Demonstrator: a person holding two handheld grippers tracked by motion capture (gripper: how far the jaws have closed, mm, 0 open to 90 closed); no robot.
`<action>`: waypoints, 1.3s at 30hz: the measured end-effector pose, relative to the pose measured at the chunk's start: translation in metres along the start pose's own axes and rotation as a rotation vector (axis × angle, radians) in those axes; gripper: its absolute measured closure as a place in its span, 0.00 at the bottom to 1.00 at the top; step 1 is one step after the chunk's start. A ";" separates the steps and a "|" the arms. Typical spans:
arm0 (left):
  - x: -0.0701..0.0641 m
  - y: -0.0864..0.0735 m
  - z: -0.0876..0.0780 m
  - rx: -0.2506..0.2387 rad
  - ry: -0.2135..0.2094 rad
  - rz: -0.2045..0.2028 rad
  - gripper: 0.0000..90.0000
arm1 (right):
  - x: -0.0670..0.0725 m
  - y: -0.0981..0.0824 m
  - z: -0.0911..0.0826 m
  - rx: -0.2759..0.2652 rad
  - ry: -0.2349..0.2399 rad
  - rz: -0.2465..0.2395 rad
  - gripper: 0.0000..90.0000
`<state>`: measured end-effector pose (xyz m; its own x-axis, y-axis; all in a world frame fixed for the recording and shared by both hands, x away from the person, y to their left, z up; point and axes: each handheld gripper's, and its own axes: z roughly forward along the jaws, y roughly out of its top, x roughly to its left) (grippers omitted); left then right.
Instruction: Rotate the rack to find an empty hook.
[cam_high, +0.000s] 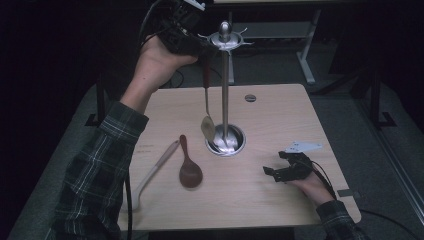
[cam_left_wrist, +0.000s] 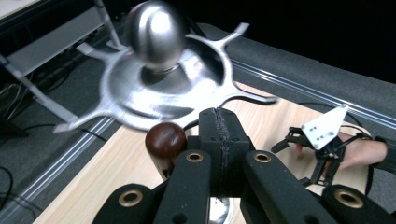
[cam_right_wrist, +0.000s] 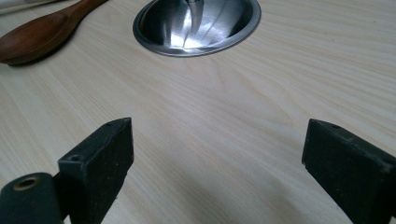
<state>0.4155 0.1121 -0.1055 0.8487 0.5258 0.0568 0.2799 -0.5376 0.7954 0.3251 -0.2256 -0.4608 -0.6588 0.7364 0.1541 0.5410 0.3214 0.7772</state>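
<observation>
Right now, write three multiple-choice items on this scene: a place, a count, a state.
1. Where is the dark wooden spoon? A) on the table, left of the stand's base B) hung on a hook C) on the floor
2. How many utensils lie flat on the table? A) one B) two C) four
3. The right gripper is: A) open B) shut C) gripping a spoon
Key: 1 A, it lies beside the base; 2 B, dark spoon plus pale spoon; 3 A, bare table shows between its jaws.
</observation>
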 end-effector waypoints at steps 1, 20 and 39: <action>0.002 -0.001 -0.001 -0.004 0.005 -0.012 1.00 | 0.000 0.000 0.000 -0.001 0.001 0.001 0.10; 0.010 -0.016 -0.006 -0.044 -0.043 -0.050 1.00 | -0.001 -0.001 0.001 0.005 0.002 -0.006 0.10; 0.007 -0.088 -0.044 0.011 -0.025 -0.098 1.00 | 0.000 -0.002 0.006 0.040 0.004 -0.014 0.10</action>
<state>0.3775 0.1923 -0.1490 0.8278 0.5598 -0.0362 0.3669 -0.4916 0.7897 0.3270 -0.2224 -0.4661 -0.6685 0.7291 0.1465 0.5525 0.3551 0.7541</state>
